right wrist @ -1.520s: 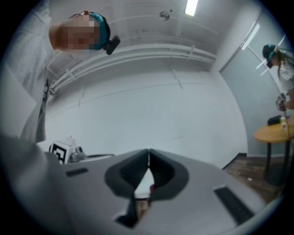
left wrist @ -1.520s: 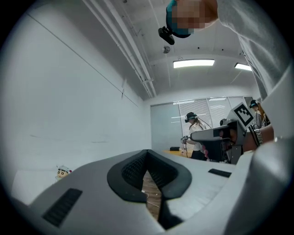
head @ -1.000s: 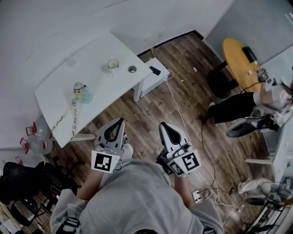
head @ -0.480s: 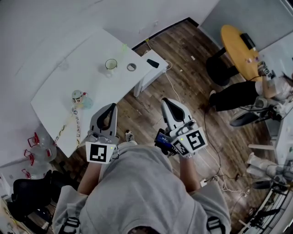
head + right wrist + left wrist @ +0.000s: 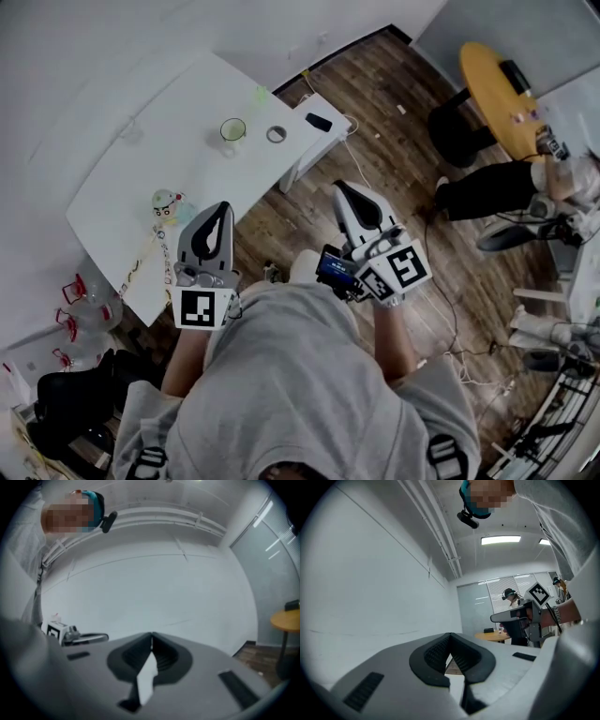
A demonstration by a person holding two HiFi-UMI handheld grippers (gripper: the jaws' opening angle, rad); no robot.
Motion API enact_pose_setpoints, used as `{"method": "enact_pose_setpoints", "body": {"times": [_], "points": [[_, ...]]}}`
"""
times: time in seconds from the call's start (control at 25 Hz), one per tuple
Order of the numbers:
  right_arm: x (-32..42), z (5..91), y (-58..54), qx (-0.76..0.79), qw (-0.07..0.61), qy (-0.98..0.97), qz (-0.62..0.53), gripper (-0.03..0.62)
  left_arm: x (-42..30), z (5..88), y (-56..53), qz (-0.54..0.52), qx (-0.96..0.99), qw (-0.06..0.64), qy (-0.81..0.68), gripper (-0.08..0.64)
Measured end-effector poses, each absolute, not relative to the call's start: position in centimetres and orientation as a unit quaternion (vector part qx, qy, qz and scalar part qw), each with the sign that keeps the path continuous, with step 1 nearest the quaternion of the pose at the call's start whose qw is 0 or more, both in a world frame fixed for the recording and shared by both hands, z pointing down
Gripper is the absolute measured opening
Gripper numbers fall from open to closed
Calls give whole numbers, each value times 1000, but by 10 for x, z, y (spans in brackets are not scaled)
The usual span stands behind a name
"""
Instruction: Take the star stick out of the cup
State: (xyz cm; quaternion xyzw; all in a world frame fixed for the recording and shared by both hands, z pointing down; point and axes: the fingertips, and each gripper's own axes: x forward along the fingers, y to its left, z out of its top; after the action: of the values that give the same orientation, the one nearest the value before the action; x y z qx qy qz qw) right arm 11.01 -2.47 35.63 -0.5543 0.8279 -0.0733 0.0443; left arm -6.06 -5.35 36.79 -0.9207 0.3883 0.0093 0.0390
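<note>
Both tongs, the grey left gripper point(image 5: 221, 208) and grey right gripper point(image 5: 344, 190), are closed on nothing and held close to the person's body, probably only carried, well apart from the small green-rimmed cup point(image 5: 232, 129) near the far edge of the white table point(image 5: 131, 159), its star stick too small to make out.

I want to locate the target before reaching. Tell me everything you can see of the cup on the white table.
The cup shows only in the head view, from above: small and round, with a greenish rim around a dark opening. It stands upright on the white table, toward its far end, beside but apart from a small grey ring. Nothing touches it. It is too small to tell whether a stick stands in it.
</note>
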Motion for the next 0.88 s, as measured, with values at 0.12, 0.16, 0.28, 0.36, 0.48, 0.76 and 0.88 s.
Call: {"method": "enact_pose_setpoints", "body": {"times": [0.12, 0.16, 0.28, 0.36, 0.48, 0.76, 0.88], "points": [[116, 356, -34, -551, 46, 830, -77, 35, -57, 369, -60, 9, -919, 37, 393, 34], [119, 356, -38, -551, 45, 830, -78, 35, -56, 370, -64, 7, -918, 36, 394, 34], [127, 358, -56, -552, 41, 829, -82, 35, -50, 375, -76, -2, -917, 26, 399, 34], [133, 363, -68, -550, 38, 829, -88, 35, -45, 378, -85, -2, -915, 23, 402, 34], [140, 370, -87, -545, 32, 832, -97, 35, -38, 382, -101, -2, -912, 21, 410, 34], [146, 372, -145, -525, 18, 845, -104, 35, -25, 384, -146, -1, -903, 11, 429, 34], [142, 375, -168, -513, 12, 852, -106, 35, -25, 385, -163, -3, -899, 11, 438, 34]]}}
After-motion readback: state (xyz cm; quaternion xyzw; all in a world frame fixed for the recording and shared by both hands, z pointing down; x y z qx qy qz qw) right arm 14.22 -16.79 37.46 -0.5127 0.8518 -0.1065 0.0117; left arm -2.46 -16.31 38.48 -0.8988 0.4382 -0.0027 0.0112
